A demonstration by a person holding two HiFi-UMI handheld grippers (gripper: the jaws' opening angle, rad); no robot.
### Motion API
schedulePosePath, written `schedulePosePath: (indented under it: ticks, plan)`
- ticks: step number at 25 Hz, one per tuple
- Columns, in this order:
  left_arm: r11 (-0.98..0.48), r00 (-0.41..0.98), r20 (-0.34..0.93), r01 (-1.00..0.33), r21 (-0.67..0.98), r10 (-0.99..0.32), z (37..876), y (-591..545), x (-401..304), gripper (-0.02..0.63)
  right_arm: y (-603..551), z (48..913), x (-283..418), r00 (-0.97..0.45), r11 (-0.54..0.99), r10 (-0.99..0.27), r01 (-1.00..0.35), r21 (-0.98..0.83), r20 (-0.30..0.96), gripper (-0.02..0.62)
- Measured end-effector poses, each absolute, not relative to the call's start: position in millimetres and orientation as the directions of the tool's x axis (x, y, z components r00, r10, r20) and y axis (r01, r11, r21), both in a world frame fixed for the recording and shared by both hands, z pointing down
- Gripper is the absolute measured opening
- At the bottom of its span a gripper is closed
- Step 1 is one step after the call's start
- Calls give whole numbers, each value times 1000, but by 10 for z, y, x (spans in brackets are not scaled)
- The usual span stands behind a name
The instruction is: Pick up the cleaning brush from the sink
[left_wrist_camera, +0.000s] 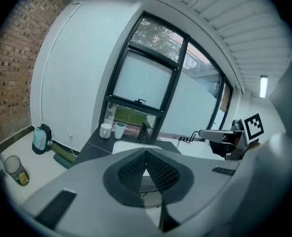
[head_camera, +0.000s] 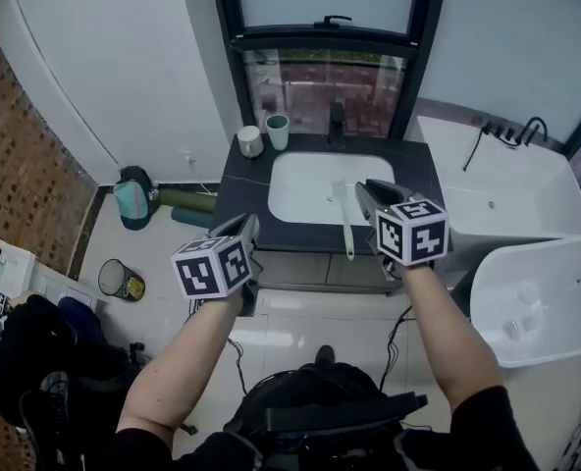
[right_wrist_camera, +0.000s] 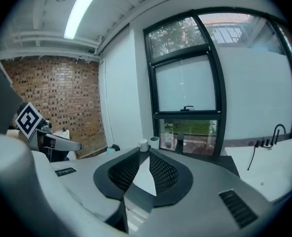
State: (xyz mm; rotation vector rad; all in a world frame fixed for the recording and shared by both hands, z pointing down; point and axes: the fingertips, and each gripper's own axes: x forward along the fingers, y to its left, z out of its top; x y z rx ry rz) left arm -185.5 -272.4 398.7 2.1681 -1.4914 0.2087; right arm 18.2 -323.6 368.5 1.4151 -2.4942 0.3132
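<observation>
Head view first: looking down on a white sink (head_camera: pixel 300 189) set in a dark counter (head_camera: pixel 239 180) under a black-framed window (head_camera: pixel 325 77). Cleaning brush (head_camera: pixel 345 226), pale and long, lying in the right half of the basin, near end poking out over the counter's near edge. Right gripper (head_camera: pixel 367 188) just right of the brush, tips over the basin; can't tell from here whether touching or not. Left gripper (head_camera: pixel 248 222) at the counter's near left corner, well left of the brush. White mug (head_camera: pixel 250 141) and green cup (head_camera: pixel 278 130) side by side on the far left corner, dark faucet (head_camera: pixel 336 124) behind the basin, white bathtub (head_camera: pixel 526 199) off to the right. Down on the floor at left: a small bin (head_camera: pixel 121 280) and a teal bag (head_camera: pixel 132 200).

Left gripper view: jaws pressed together at the tips, nothing between them, so closed and empty. Pointing toward the sink, with the mug and cup past the tips to the left and the right gripper off to the right.

Right gripper view: jaws parted just a crack at the tips, nothing in the gap, not holding anything. Aimed at the counter and window, mug and cup just beyond the tips, left gripper at far left in front of a brick wall (right_wrist_camera: pixel 52 98).
</observation>
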Motion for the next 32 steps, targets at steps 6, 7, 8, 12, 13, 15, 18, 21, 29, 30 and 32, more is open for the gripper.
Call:
schedulePosePath:
  ticks: [6, 7, 8, 12, 13, 15, 18, 21, 29, 30, 32]
  plan:
    - [-250, 355, 479, -930, 270, -803, 4288, -3946, -2093, 5, -4527, 4316, 123, -495, 492, -724, -859, -142, 481, 154]
    - [-244, 353, 504, -931, 270, -788, 4417, -4142, -2140, 5, -4724, 4467, 79, -489, 478, -709, -863, -164, 508, 155]
    - [-238, 350, 528, -933, 270, -774, 4567, -4335, -2188, 6, -4922, 4625, 46, -474, 457, -700, -872, -175, 534, 155]
    - [-236, 377, 596, -923, 303, -709, 5247, -5015, -2265, 44, -5622, 5250, 7, -387, 359, -682, -916, -177, 621, 155]
    - [-239, 385, 612, -920, 310, -690, 5413, -5146, -2295, 44, -5732, 5434, -18, -371, 334, -665, -924, -186, 648, 155]
    - [-244, 396, 644, -917, 316, -654, 5694, -5396, -2351, 44, -5922, 5809, -51, -338, 295, -611, -936, -191, 716, 155]
    - [-244, 403, 683, -915, 322, -609, 6007, -5744, -2387, 44, -6121, 6441, -119, -357, 288, -463, -926, -243, 811, 202]
    - [-248, 399, 700, -917, 313, -592, 6222, -6043, -2340, 44, -6304, 7017, -53, -338, 280, -363, -928, -245, 868, 268]
    - [-173, 342, 752, -939, 297, -563, 6651, -6591, -2246, 44, -6617, 7897, 244, -233, 226, -166, -955, -193, 958, 252]
    - [-165, 339, 754, -940, 299, -563, 6682, -6625, -2240, 44, -6646, 7951, 232, -234, 229, -145, -953, -197, 961, 251]
    - [-161, 344, 755, -938, 308, -558, 6726, -6655, -2204, 44, -6656, 8063, 236, -215, 244, -94, -952, -187, 972, 163]
